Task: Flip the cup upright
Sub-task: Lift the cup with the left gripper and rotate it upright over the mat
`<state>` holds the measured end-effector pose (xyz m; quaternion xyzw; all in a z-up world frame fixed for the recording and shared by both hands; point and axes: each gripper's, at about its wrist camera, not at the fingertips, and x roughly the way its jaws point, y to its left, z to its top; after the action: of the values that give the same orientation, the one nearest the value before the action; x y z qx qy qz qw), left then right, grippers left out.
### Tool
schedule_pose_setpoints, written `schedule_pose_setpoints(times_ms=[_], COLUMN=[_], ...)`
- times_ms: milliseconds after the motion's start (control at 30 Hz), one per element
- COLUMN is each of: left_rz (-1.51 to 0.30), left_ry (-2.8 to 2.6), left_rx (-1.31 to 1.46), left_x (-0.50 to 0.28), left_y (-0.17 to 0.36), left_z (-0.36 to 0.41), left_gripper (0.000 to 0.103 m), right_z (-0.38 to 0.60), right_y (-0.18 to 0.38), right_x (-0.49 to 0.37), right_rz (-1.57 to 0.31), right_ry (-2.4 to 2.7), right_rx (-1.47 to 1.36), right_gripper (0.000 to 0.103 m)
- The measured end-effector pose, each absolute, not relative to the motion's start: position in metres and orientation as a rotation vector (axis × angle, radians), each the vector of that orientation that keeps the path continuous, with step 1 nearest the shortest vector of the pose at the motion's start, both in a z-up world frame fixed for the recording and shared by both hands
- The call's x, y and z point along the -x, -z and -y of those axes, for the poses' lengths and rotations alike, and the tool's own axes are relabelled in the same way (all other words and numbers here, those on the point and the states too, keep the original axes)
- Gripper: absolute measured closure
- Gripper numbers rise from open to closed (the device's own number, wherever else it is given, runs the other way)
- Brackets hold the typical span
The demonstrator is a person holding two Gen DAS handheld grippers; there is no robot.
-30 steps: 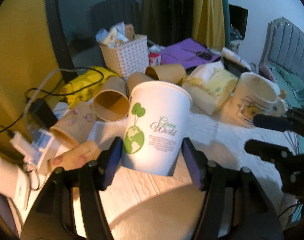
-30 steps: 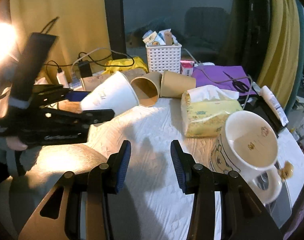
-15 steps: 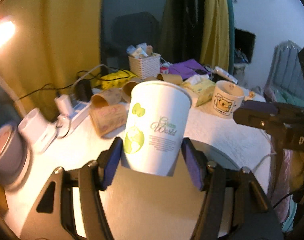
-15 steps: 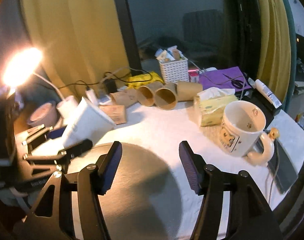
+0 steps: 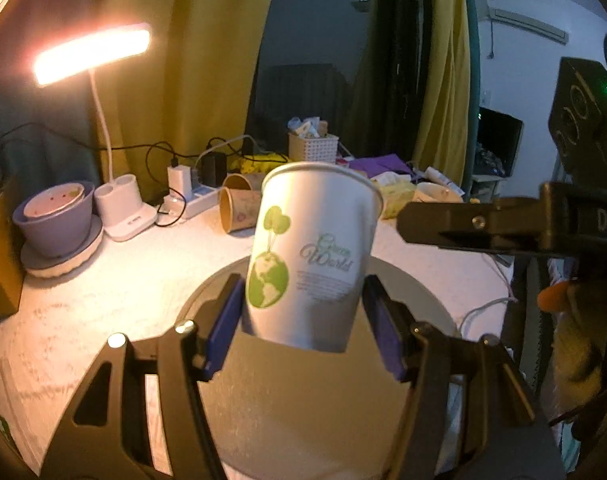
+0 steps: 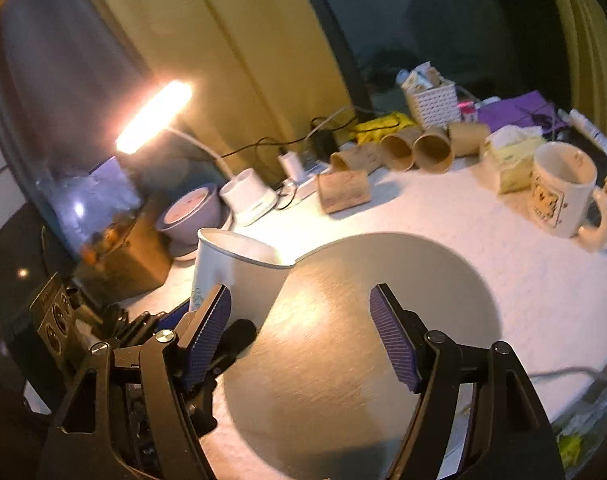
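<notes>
Above the grey disc (image 5: 303, 408), left tongs (image 5: 303, 320) still clamp the now near-upright cup (image 5: 311, 256); right tongs (image 6: 301, 336) gape empty.

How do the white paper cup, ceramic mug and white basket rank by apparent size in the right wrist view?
1. White paper cup, though it is nearest the camera.
2. Ceramic mug.
3. White basket, farthest away.

Dim room lit by a glowing desk lamp (image 5: 91, 54) — yellow curtains (image 6: 239, 52) flank a dark window (image 5: 315, 40), white wall (image 5: 511, 64) at right, white textured tabletop (image 6: 443, 224) below.
</notes>
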<state>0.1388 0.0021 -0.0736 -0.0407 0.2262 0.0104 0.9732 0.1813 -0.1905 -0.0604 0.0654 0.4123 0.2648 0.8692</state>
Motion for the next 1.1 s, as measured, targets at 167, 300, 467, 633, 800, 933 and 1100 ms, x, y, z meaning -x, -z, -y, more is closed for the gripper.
schedule_pose_setpoints(times_ms=[167, 300, 467, 633, 800, 933, 1100], left_rz=[-0.444, -0.435, -0.389, -0.377, -0.384, -0.398, -0.444], left_ry=[0.051, 0.090, 0.158, 0.209, 0.225, 0.228, 0.241], left_rx=[0.067, 0.047, 0.031, 0.033, 0.039, 0.042, 0.064], left_x=[-0.121, -0.114, -0.105, -0.102, -0.103, -0.108, -0.116], left_y=[0.074, 0.074, 0.068, 0.065, 0.067, 0.070, 0.078], left_z=[0.005, 0.006, 0.003, 0.006, 0.007, 0.006, 0.002], left_gripper=[0.041, 0.041, 0.041, 0.041, 0.041, 0.041, 0.041], right_z=[0.184, 0.177, 0.173, 0.173, 0.174, 0.174, 0.170], right_y=[0.060, 0.058, 0.058, 0.057, 0.058, 0.060, 0.065], right_x=[-0.169, -0.161, -0.160, -0.164, -0.169, -0.175, -0.182], right_rz=[-0.885, -0.900, -0.928, -0.946, -0.962, -0.976, -0.992], right_ry=[-0.603, -0.649, -0.690, -0.729, -0.766, -0.775, -0.772], right_rx=[-0.162, -0.160, -0.181, -0.222, -0.250, -0.248, -0.223], right_gripper=[0.028, 0.028, 0.028, 0.028, 0.028, 0.033, 0.034])
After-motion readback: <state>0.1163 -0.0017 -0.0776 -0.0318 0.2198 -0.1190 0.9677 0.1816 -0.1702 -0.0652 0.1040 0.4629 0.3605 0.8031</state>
